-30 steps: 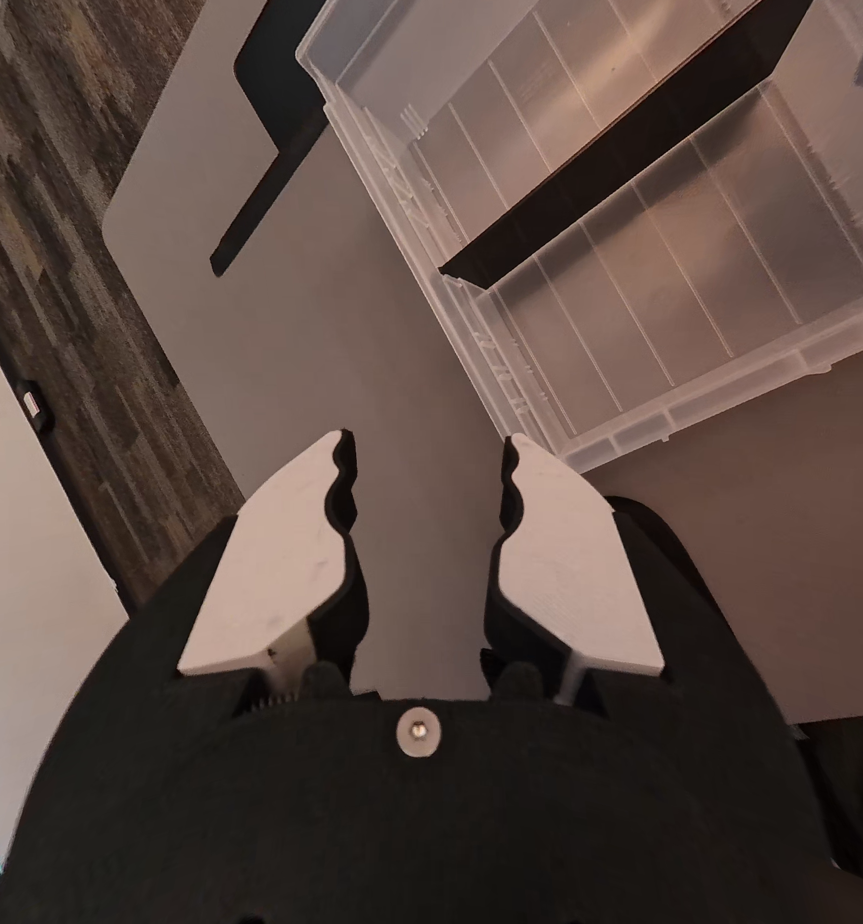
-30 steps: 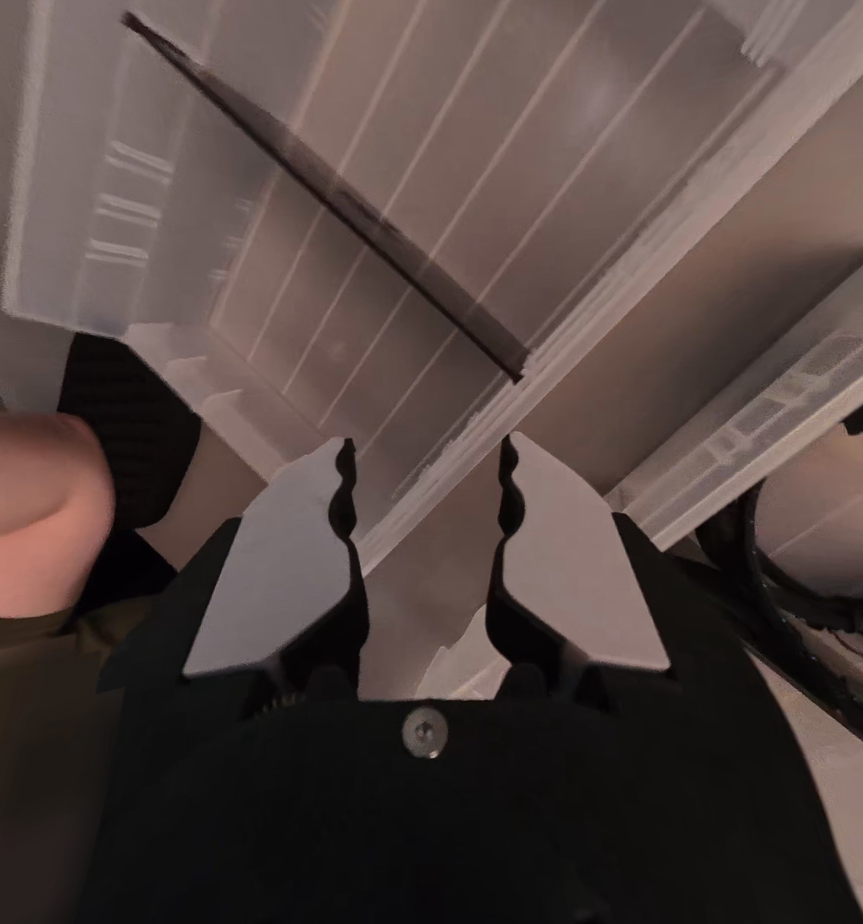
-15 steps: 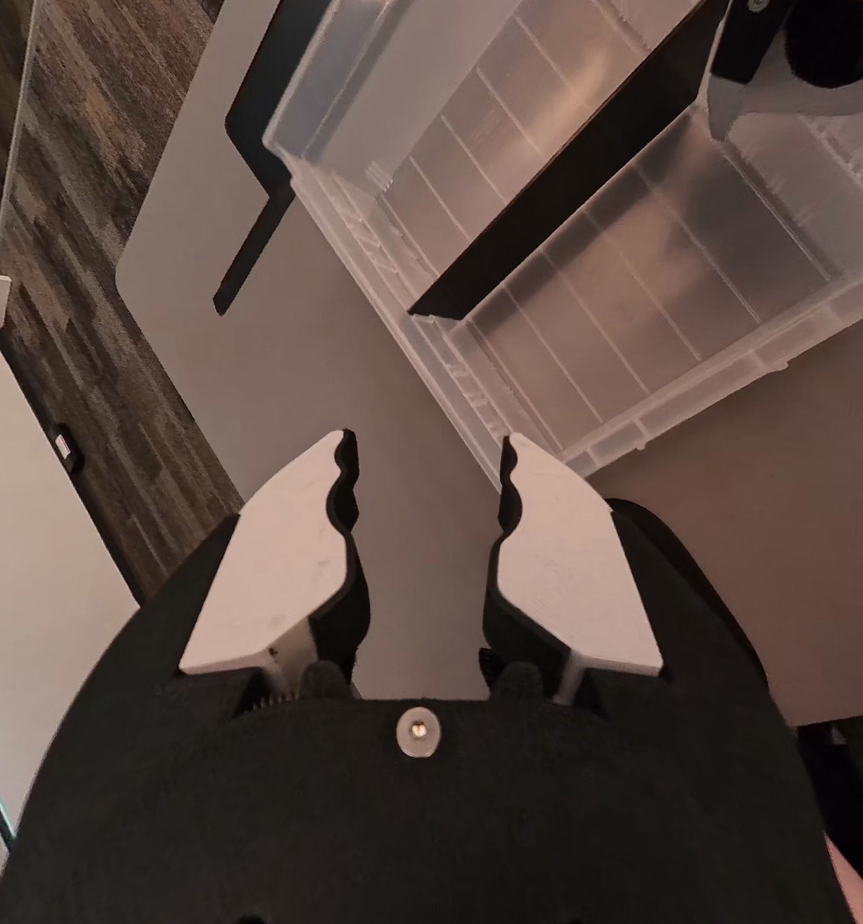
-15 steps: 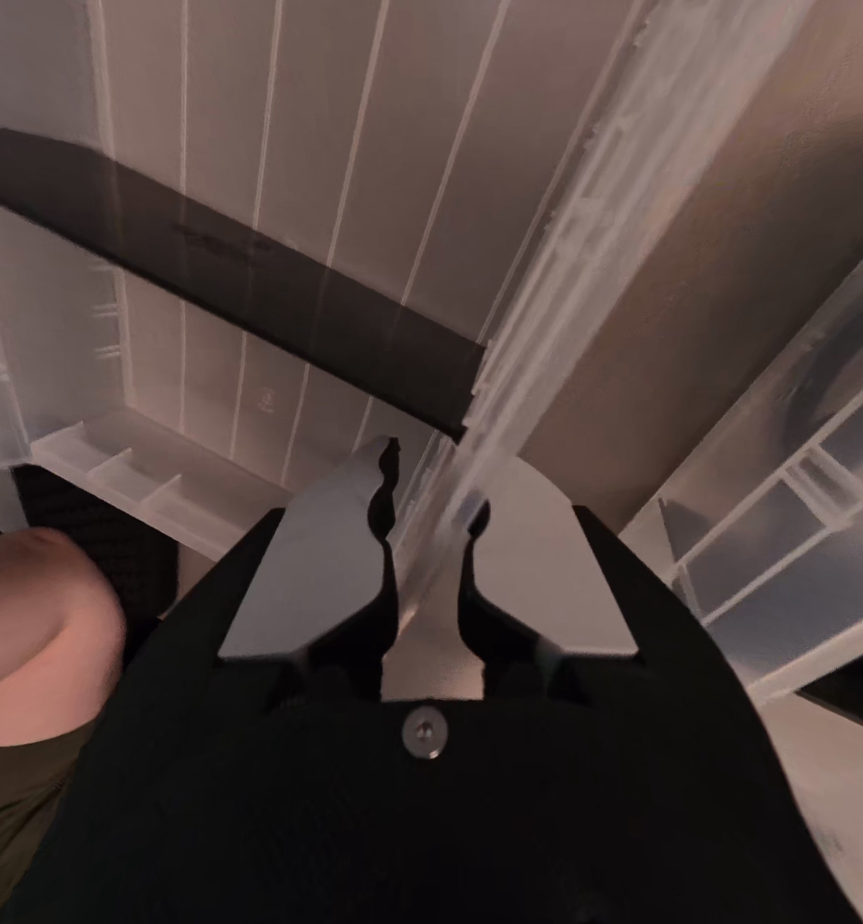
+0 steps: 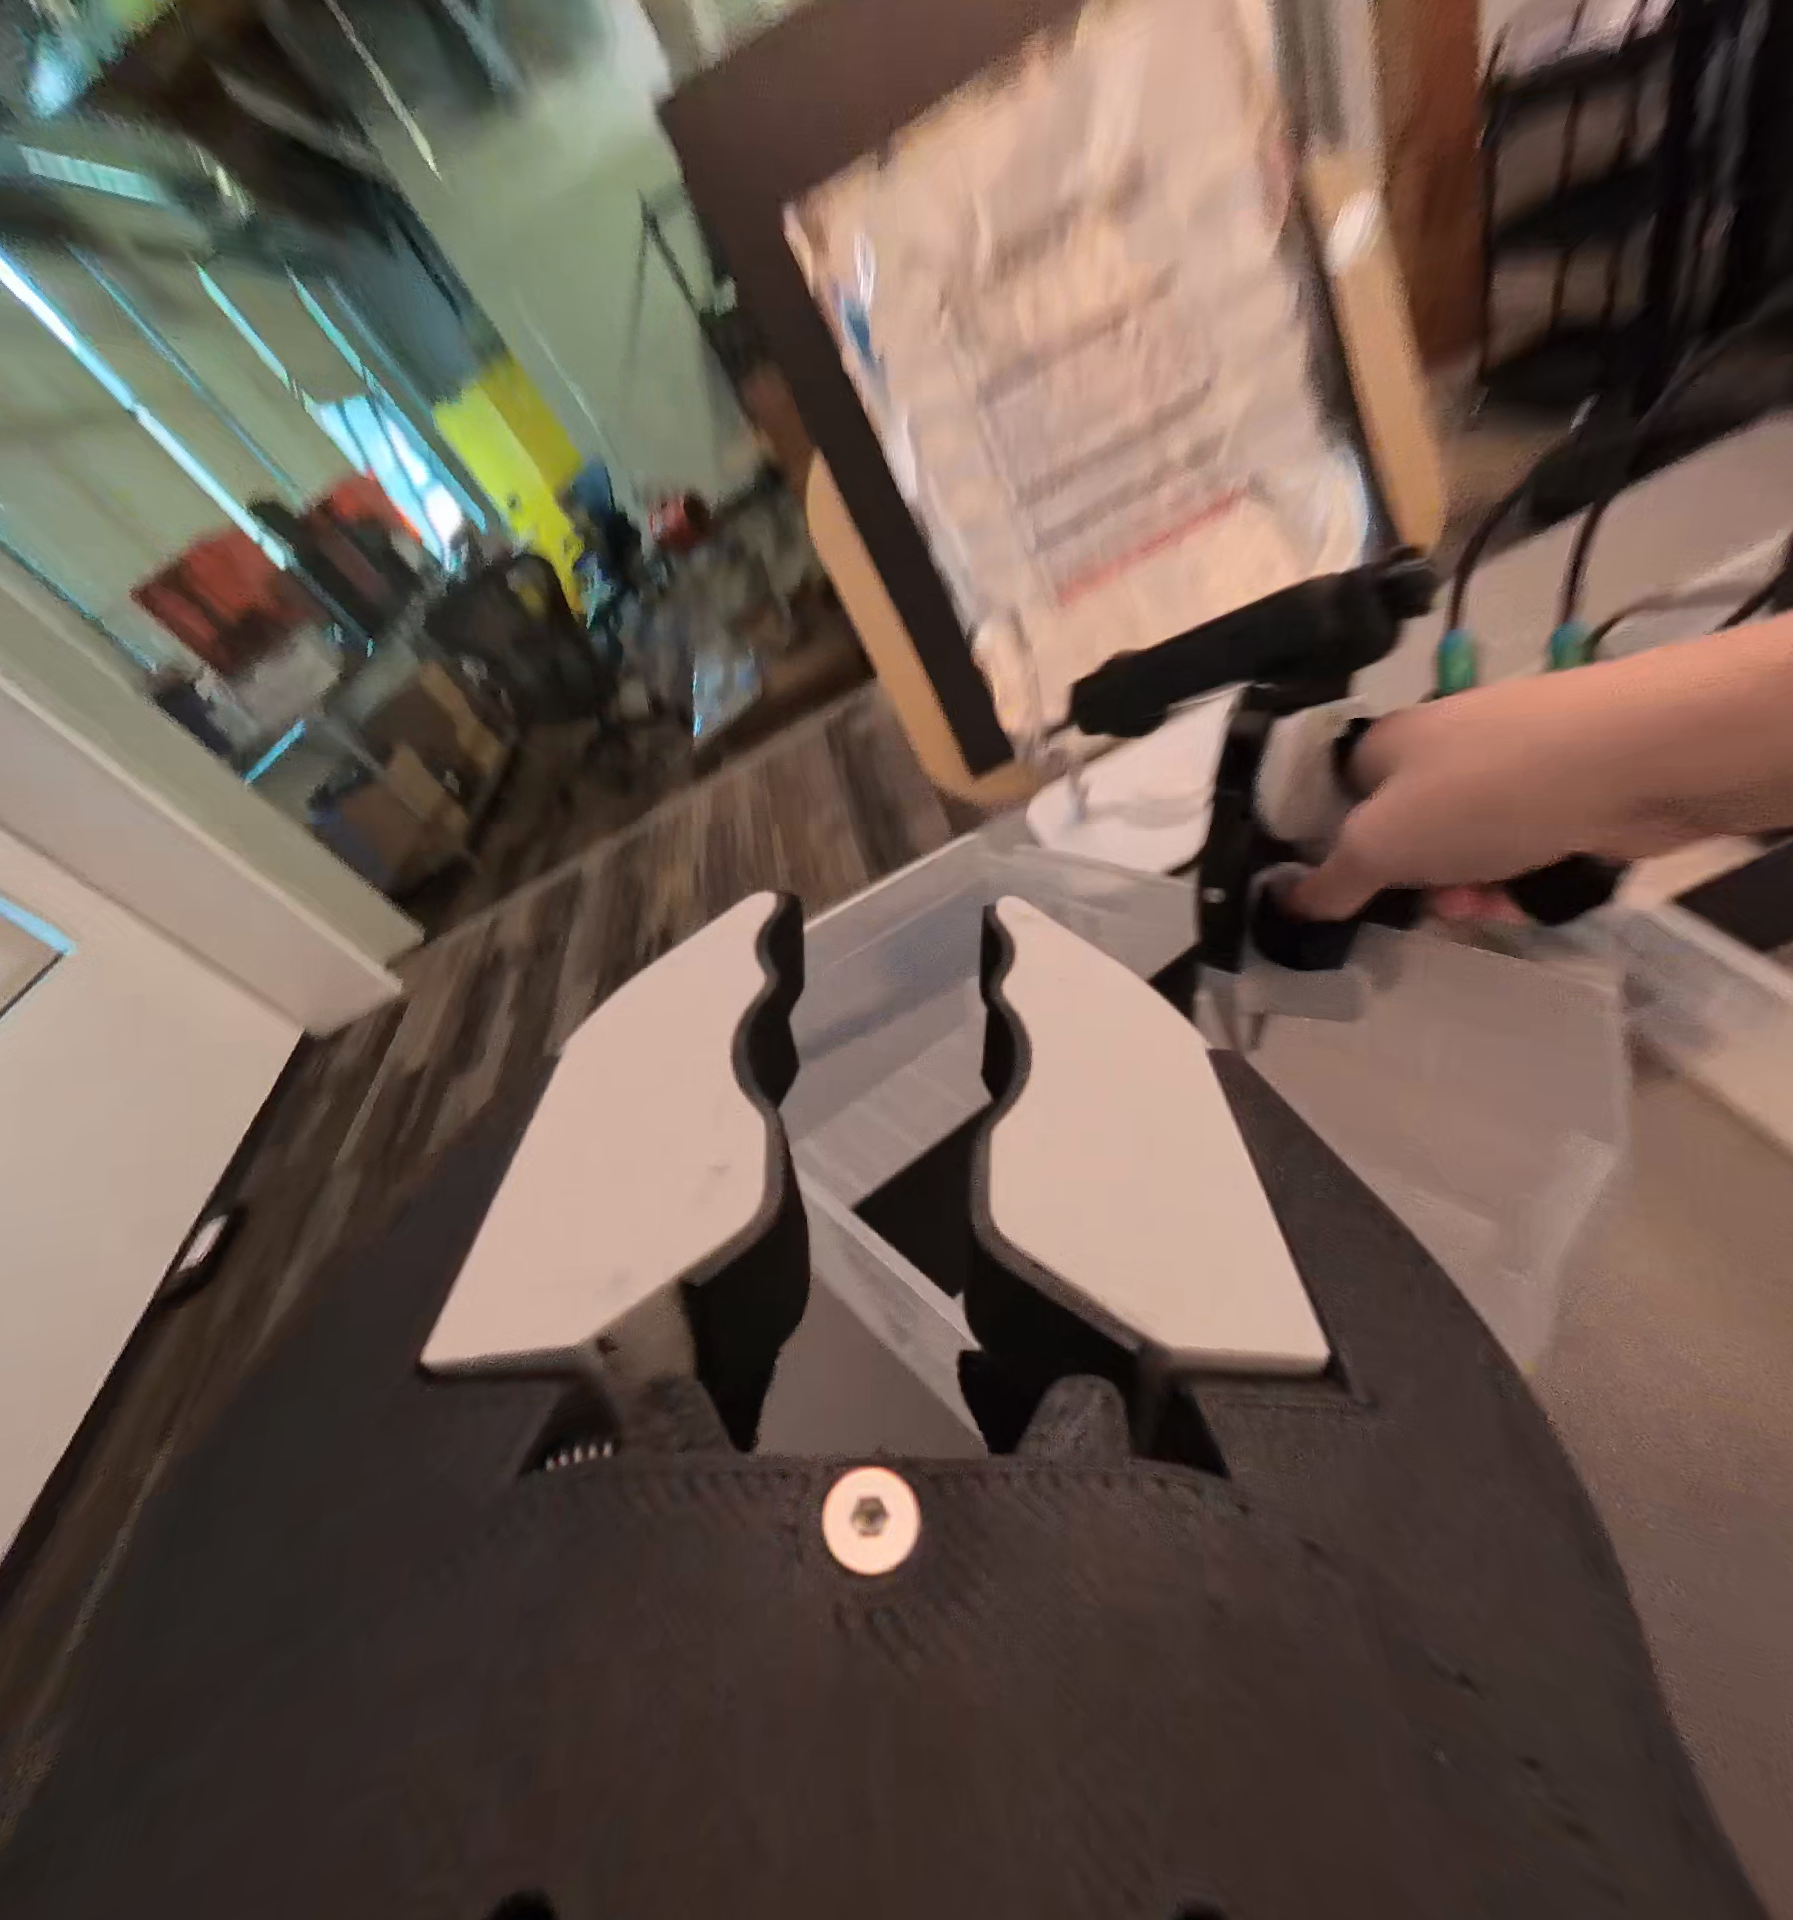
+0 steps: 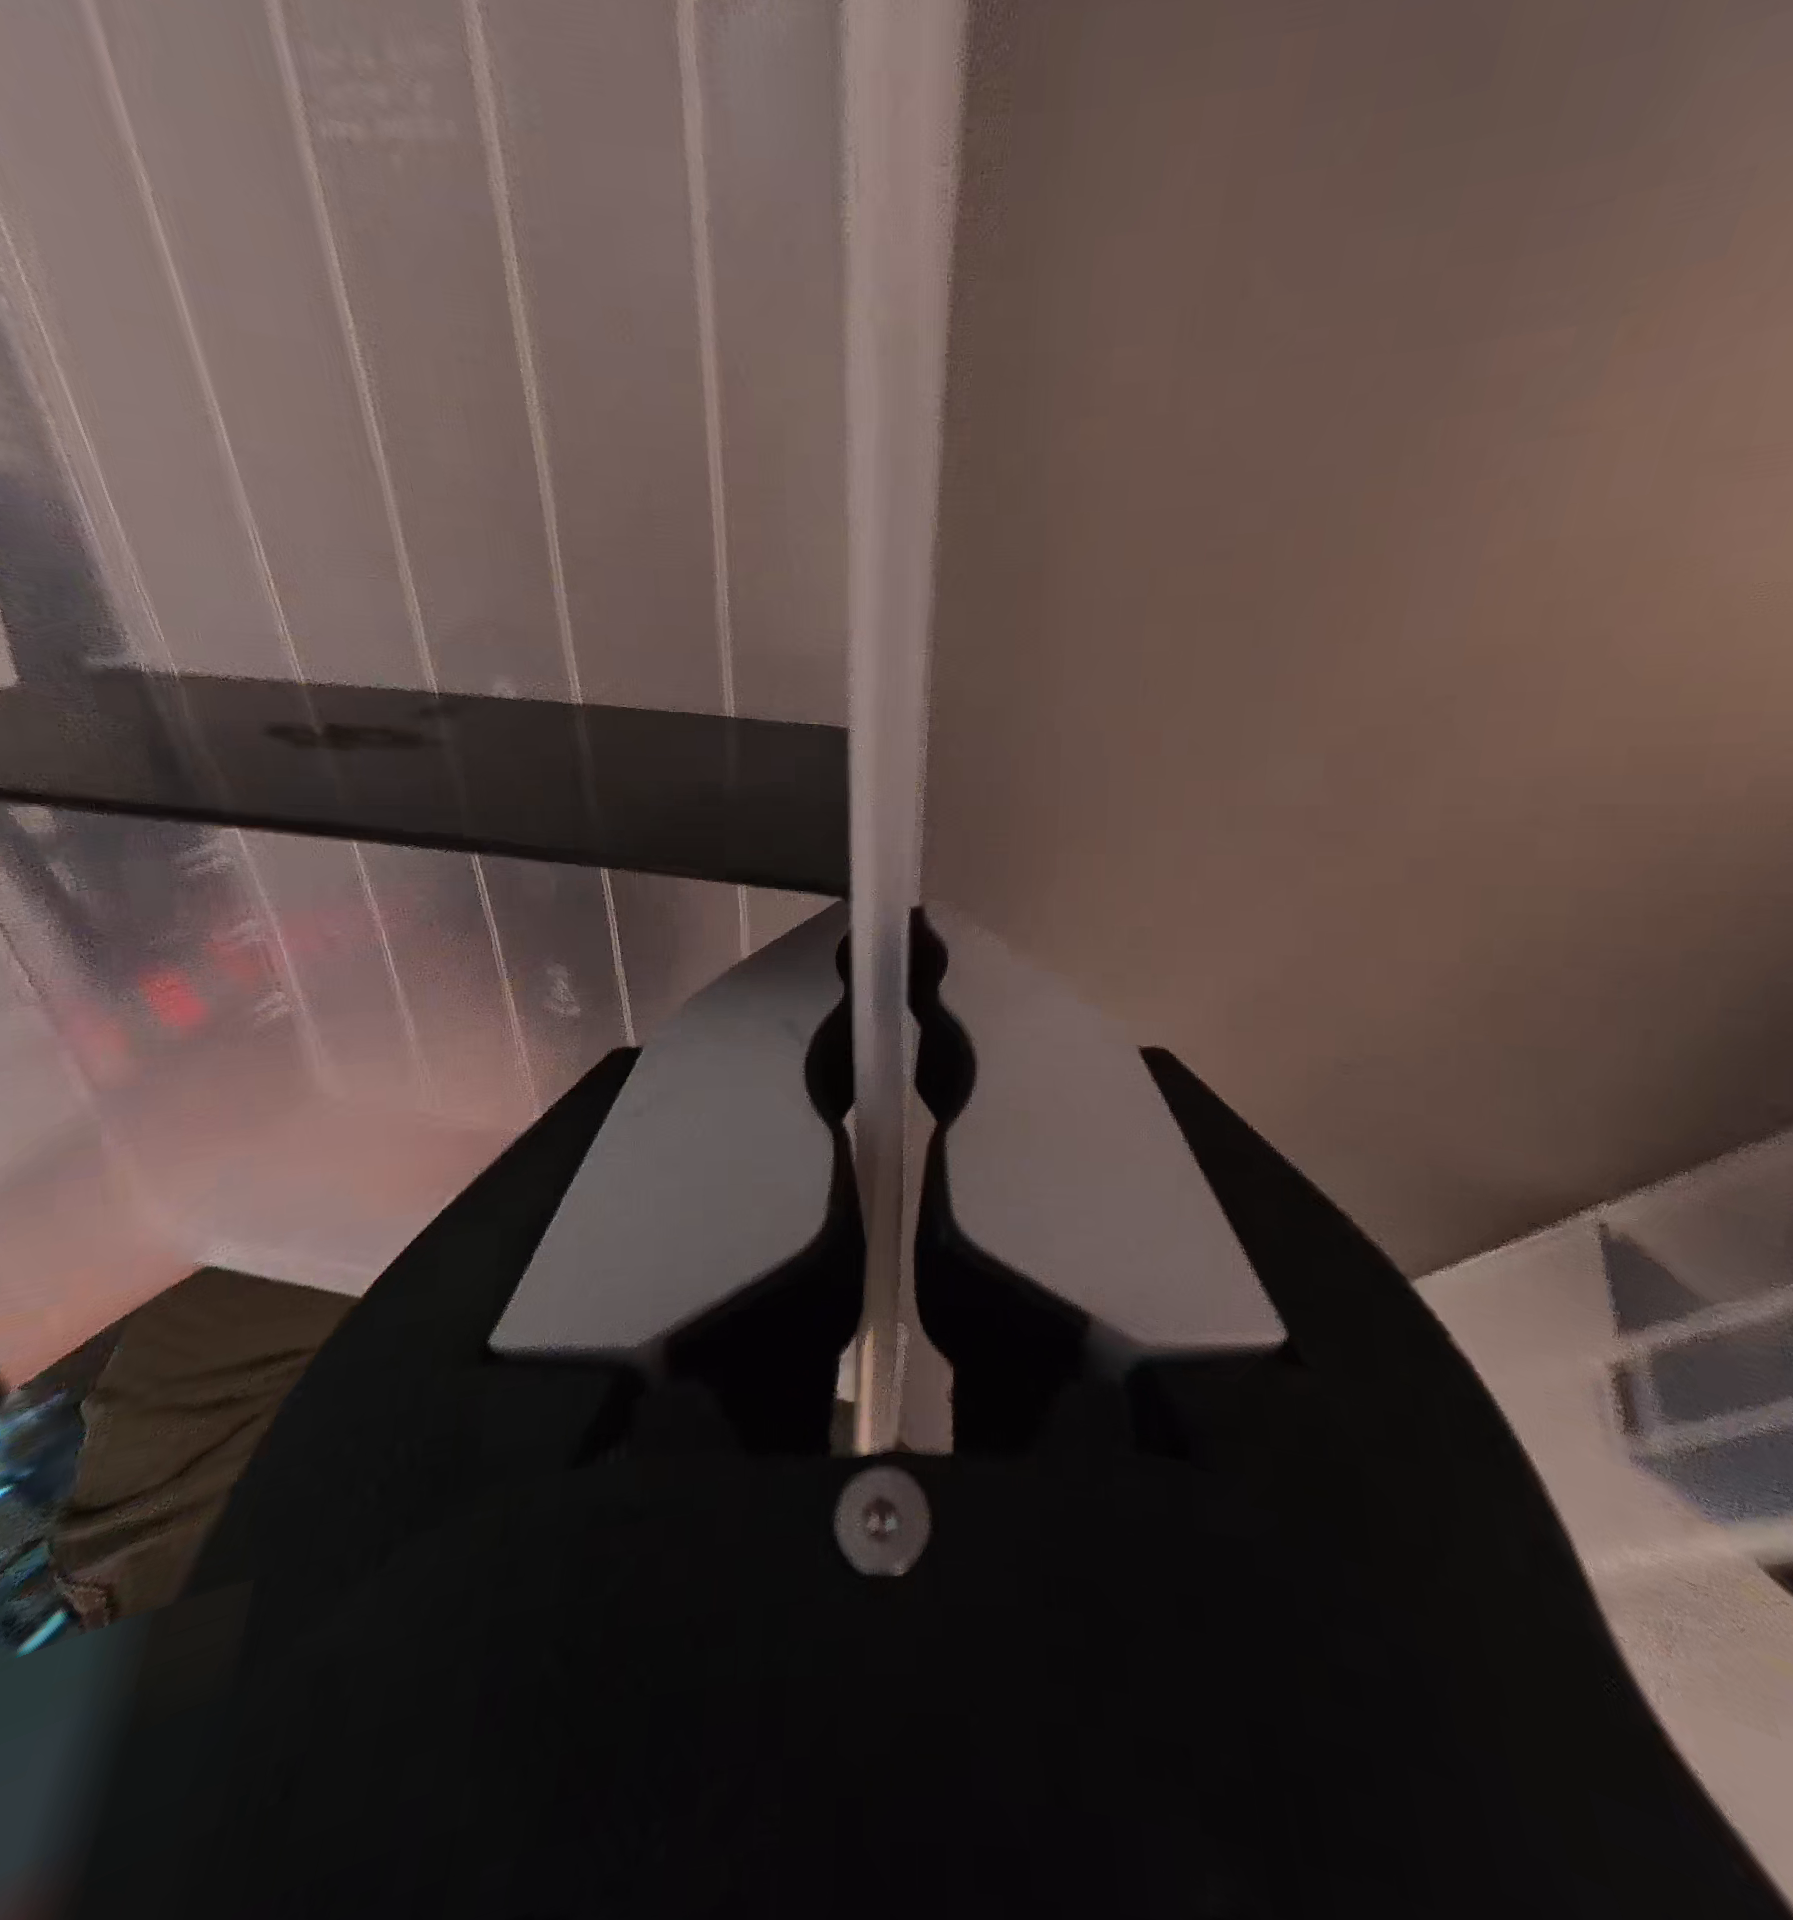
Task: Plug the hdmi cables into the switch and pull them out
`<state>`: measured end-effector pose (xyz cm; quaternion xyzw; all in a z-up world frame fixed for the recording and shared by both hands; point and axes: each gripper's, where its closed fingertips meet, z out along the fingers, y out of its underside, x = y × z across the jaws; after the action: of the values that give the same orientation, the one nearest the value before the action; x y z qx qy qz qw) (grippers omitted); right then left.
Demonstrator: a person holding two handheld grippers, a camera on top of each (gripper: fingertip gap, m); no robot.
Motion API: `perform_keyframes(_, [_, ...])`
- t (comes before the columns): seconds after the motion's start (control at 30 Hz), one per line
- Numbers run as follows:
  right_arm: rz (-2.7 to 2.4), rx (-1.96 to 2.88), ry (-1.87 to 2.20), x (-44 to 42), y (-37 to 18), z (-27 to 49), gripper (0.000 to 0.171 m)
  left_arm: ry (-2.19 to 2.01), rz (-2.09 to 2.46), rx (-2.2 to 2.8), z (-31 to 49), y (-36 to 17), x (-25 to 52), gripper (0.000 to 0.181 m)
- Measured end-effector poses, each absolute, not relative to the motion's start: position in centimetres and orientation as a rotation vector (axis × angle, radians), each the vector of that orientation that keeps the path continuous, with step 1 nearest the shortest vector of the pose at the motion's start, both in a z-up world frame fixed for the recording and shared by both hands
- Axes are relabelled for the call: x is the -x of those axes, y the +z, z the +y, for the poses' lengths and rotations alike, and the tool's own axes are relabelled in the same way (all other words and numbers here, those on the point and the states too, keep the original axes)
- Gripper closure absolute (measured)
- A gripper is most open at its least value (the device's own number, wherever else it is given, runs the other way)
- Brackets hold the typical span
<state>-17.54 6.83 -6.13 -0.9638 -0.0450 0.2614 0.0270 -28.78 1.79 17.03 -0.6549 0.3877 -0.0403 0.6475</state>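
Clamping the clear bin (image 6: pixel 897 520) rim, the right gripper (image 6: pixel 879 1023) grips; the left gripper (image 5: pixel 887 1018) hovers released, seemingly near it.

Left gripper (image 5: pixel 887 997): black textured body, two pale grey fingers (image 5: pixel 653 1143) with wavy black inner pads, one silver hex screw (image 5: pixel 869 1520). Right gripper (image 6: pixel 879 1023): same build, same screw (image 6: pixel 879 1524). Bare forearm (image 5: pixel 1640 717), no sleeve visible.

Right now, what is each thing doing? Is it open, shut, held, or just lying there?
Left hand-held gripper: open, holding nothing.
Right hand-held gripper: shut on the clear plastic bin's rim.
Clear plastic bin: lid off, gripped by its rim; nothing shows inside it.
Person's hand: wrapped around the right hand-held gripper's handle.
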Motion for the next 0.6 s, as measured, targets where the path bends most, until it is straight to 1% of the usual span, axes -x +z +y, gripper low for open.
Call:
perform_keyframes(0.03, [-0.159, 2.943, 0.782, 17.1, -4.2, 7.5, 0.166, -0.15, 0.872, 1.441, 0.6, 17.8, 28.7, 0.147])
perform_keyframes(0.07, [-0.182, 2.907, 0.74, 16.3, -2.1, 8.1, 0.166, -0.223, 0.876, 1.402, -0.6, 18.4, 28.3, 0.145])
perform_keyframes(0.13, [-0.198, 2.826, 0.64, 13.7, 2.7, 9.4, 0.166, -0.367, 0.908, 1.343, -2.8, 19.1, 27.4, 0.133])
perform_keyframes(0.2, [-0.162, 2.756, 0.545, 9.8, 7.6, 10.0, 0.164, -0.457, 0.98, 1.306, -4.4, 19.0, 26.2, 0.128])
perform_keyframes(0.3, [-0.03, 2.675, 0.375, 2.0, 14.0, 9.1, 0.164, -0.551, 1.165, 1.339, -5.8, 16.7, 23.6, 0.127])
perform_keyframes(0.33, [0.009, 2.651, 0.308, -0.9, 15.6, 8.2, 0.164, -0.578, 1.23, 1.365, -6.0, 15.7, 22.5, 0.124])
perform_keyframes(0.43, [0.201, 2.611, 0.152, -10.2, 18.3, 4.0, 0.165, -0.683, 1.388, 1.438, -6.2, 12.5, 18.0, 0.11])
perform_keyframes(0.53, [0.46, 2.541, 0.042, -19.3, 18.8, -1.4, 0.165, -0.808, 1.477, 1.578, -5.4, 8.3, 12.5, 0.093])
perform_keyframes(0.6, [0.652, 2.491, -0.002, -24.4, 18.0, -5.4, 0.165, -0.885, 1.593, 1.708, -5.1, 4.3, 9.4, 0.091])
